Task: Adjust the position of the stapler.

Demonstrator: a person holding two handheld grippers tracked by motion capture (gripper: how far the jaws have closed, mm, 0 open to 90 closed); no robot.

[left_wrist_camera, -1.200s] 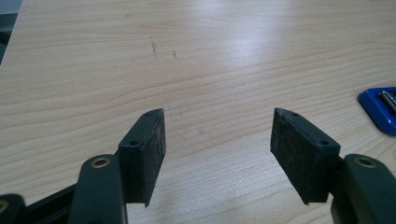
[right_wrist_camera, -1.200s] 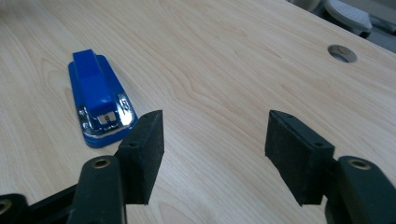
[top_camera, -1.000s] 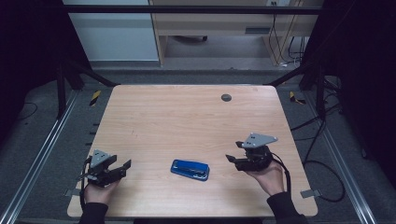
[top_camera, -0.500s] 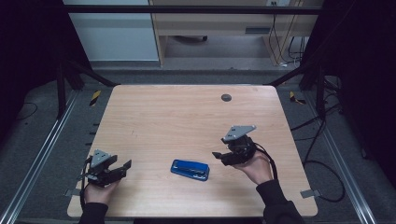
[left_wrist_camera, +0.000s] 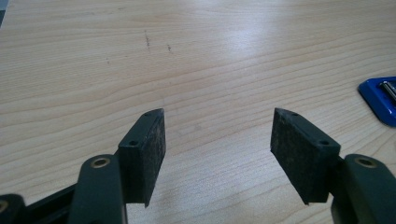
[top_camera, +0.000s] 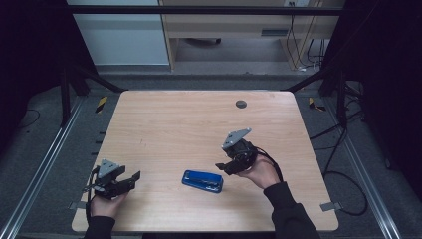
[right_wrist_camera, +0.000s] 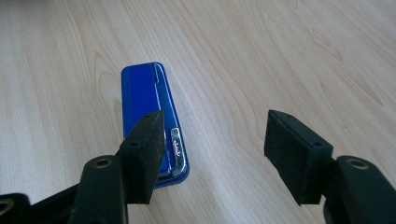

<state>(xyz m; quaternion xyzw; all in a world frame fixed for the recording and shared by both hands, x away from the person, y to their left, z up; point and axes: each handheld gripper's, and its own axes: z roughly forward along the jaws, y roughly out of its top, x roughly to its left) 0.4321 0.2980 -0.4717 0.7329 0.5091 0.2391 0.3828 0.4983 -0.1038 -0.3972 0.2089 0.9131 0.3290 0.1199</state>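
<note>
My left gripper (top_camera: pixel 130 178) and right gripper (top_camera: pixel 222 166) are black, with grey three-cornered top plates, trailing black cables, screw-holed pads (left_wrist_camera: pixel 148 151); my sleeves (top_camera: pixel 291 214) are dark.

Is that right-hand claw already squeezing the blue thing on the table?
No: in the right gripper view the right gripper has its jaws wide apart, and the blue stapler lies flat on the table beyond the left jaw, not between them.

dim high view with black surroundings, wooden table (top_camera: pixel 199 124) evenly lit from above, soft grainy detail, left gripper view bright with pale glare across the far tabletop, near jaws slightly soft, right gripper view sharp, faint shadows
</note>
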